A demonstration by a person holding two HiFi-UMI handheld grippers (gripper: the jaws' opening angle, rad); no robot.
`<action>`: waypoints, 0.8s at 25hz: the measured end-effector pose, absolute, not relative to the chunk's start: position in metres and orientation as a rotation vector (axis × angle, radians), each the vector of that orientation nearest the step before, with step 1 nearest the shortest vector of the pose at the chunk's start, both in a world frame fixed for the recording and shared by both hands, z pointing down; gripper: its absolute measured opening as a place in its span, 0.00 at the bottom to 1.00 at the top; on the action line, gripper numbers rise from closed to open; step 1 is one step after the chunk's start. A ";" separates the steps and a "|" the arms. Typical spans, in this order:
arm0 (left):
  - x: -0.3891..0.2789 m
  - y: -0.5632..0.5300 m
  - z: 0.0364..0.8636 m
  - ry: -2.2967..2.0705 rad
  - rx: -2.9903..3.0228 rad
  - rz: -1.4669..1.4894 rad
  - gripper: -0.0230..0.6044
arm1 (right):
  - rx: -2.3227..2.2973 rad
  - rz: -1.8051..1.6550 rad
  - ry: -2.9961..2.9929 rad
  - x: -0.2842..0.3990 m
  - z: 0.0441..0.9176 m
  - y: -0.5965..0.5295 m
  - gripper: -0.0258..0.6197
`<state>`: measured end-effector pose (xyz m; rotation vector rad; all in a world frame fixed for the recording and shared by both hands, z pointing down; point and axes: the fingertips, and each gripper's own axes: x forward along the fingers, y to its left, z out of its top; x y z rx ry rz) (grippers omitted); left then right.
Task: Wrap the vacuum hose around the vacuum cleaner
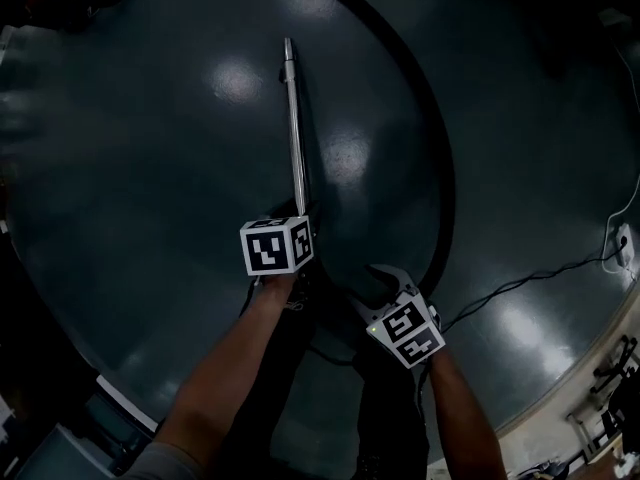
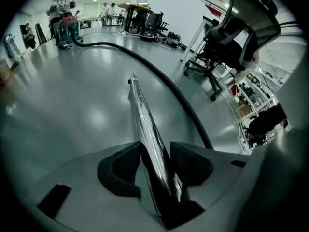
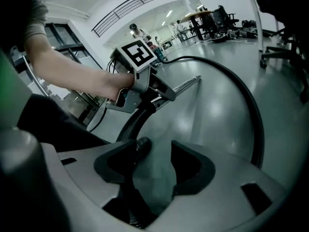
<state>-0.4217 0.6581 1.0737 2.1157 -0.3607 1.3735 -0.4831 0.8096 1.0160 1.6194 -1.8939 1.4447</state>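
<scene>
A long metal wand (image 1: pixel 294 128) sticks out ahead of my left gripper (image 1: pixel 298 226), its tip clear of the floor. In the left gripper view the wand (image 2: pixel 145 124) runs between the pads of the left gripper (image 2: pixel 155 151), which is shut on it. The black hose (image 1: pixel 440 168) curves from the wand's handle in a wide arc across the floor to the far vacuum cleaner (image 2: pixel 67 29). My right gripper (image 1: pixel 385 286) is just right of the left one. Its jaws (image 3: pixel 154 151) stand open, and a bend of the hose (image 3: pixel 137 120) lies against the left pad with floor showing beside it.
A black office chair (image 2: pixel 236 37) stands to the right of the hose. A thin cable (image 1: pixel 520 283) runs to a power strip (image 1: pixel 622 243) at the right. A person stands by the vacuum cleaner; tables and chairs (image 2: pixel 140 13) fill the far end of the room.
</scene>
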 end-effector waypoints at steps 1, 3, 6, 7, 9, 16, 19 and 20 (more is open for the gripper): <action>-0.417 0.653 1.057 -0.374 2.116 1.358 0.35 | 1.611 1.440 -1.911 -0.479 1.002 0.806 0.36; -0.411 0.645 1.029 -0.383 2.117 1.363 0.34 | 1.591 1.463 -1.952 -0.475 0.975 0.800 0.36; -0.406 0.639 0.998 -0.365 2.138 1.393 0.34 | 1.557 1.580 -2.039 -0.480 0.937 0.786 0.36; -0.403 0.636 0.989 -0.362 2.142 1.395 0.34 | 1.545 1.614 -2.066 -0.483 0.926 0.779 0.36; -0.398 0.629 0.972 -0.364 2.136 1.390 0.34 | 1.513 1.654 -2.099 -0.494 0.908 0.767 0.43; -0.395 0.616 0.910 -0.417 2.036 1.368 0.34 | 1.254 1.482 -2.067 -0.543 0.858 0.764 0.50; -0.390 0.611 0.869 -0.402 2.022 1.332 0.34 | 1.220 1.299 -2.018 -0.536 0.821 0.763 0.31; -0.387 0.608 0.853 -0.389 2.019 1.315 0.34 | 1.229 1.285 -2.018 -0.531 0.806 0.760 0.30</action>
